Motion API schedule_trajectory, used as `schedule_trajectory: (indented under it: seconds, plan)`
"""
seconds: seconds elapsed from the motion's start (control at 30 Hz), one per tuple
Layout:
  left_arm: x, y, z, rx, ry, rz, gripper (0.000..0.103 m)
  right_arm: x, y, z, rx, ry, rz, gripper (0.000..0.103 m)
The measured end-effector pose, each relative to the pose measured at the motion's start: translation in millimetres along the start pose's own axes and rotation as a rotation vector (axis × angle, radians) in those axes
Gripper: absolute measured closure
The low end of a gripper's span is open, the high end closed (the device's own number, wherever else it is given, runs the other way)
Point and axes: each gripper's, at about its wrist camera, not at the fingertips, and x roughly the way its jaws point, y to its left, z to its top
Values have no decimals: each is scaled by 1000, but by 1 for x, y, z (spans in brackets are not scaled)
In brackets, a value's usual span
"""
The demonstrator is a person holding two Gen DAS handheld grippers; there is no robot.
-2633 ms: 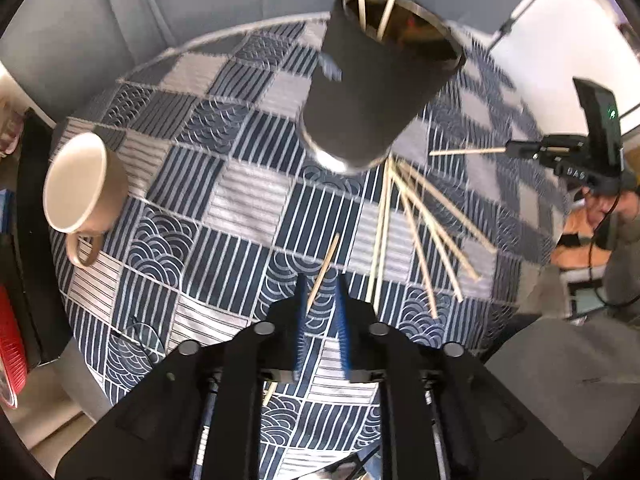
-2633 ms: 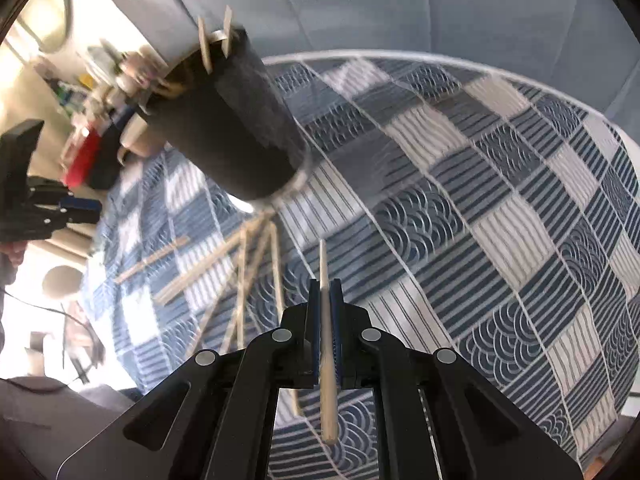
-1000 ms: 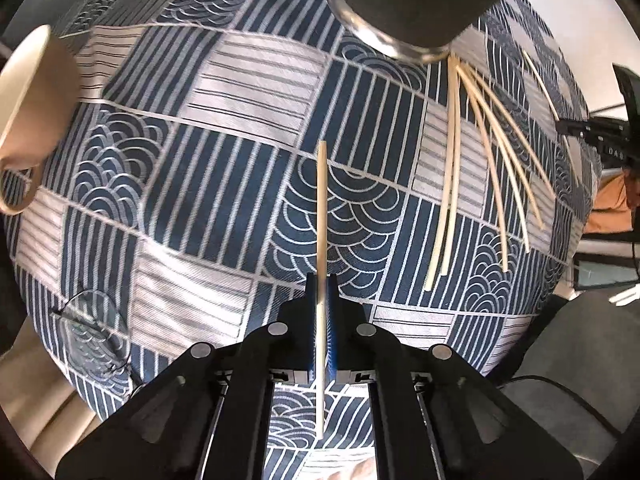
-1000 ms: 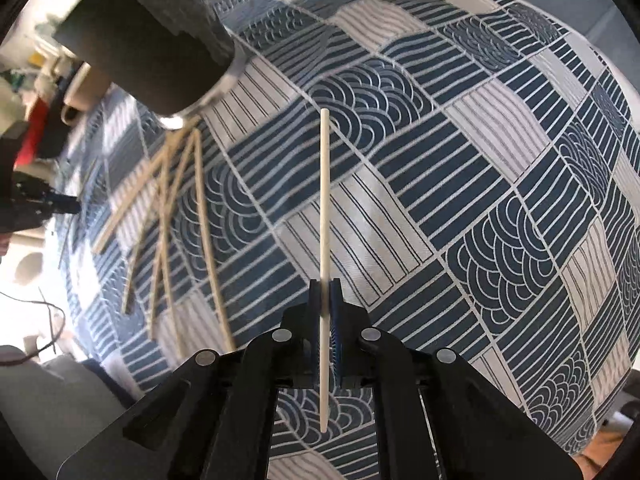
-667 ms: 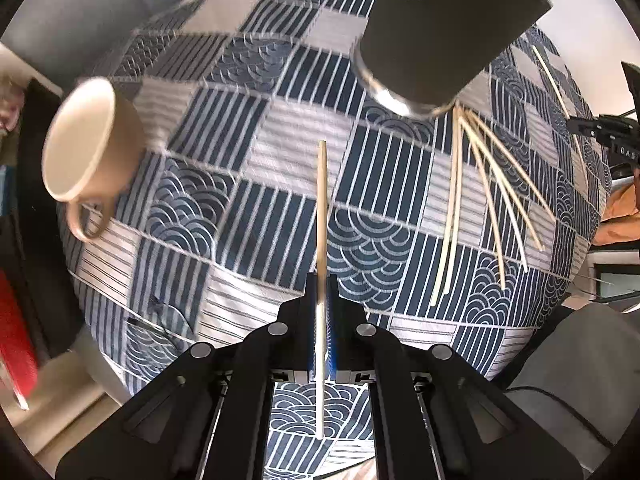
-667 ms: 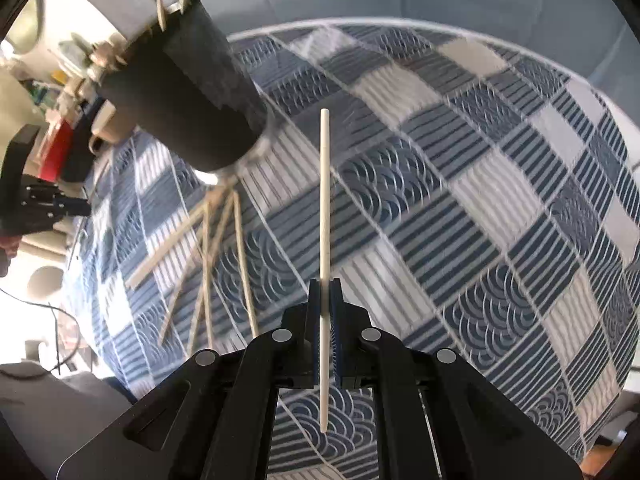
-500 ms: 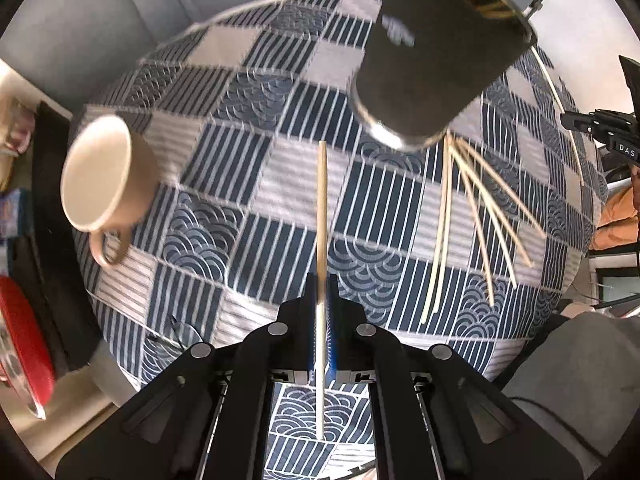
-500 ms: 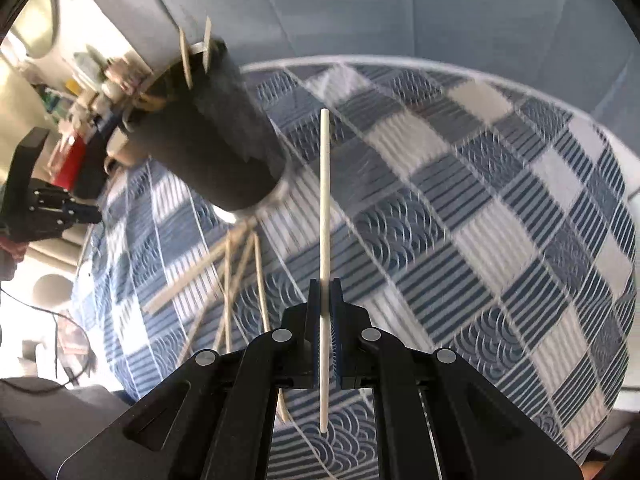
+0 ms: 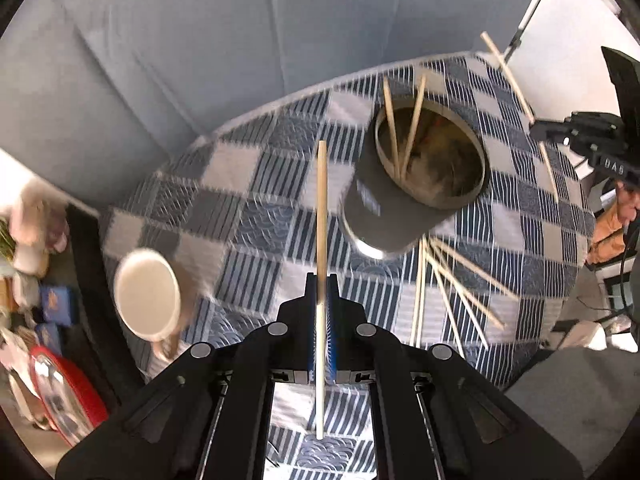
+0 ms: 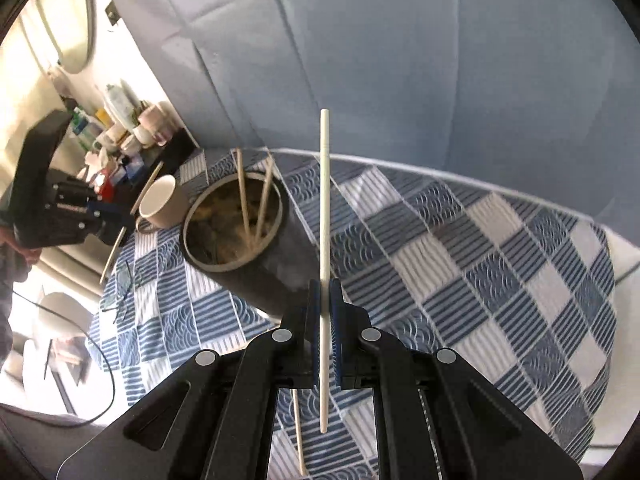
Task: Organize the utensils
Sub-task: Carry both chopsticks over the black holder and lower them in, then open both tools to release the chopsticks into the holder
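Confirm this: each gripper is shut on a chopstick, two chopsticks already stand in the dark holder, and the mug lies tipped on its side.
One part is wrong: the mug stands upright on the cloth, as the right wrist view shows. The rest holds: the left gripper and right gripper are each shut on a chopstick, and two chopsticks stand in the holder.

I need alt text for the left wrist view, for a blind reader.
The left gripper holds one chopstick above a blue checked tablecloth. Ahead stands a dark holder with two chopsticks inside; loose chopsticks lie beside it, a cream mug to the left.
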Motion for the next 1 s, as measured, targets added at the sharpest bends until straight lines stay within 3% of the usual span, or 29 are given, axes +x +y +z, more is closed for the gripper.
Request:
schedule_trajectory:
  seconds: [0.37, 0.57, 0.73, 1.0]
  plan:
    - [-47, -17, 70, -32, -226, -89, 98, 1, 23, 54, -46, -74, 66, 98]
    - [-37, -29, 97, -75, -258, -156, 98, 11, 30, 75, -17, -126, 135, 98]
    - [-27, -29, 107, -154, -323, -150, 98, 16, 30, 86, 24, -202, 183, 98]
    - [-7, -29, 89, -207, -488, -272, 98, 38, 20, 64, 96, -284, 244, 98]
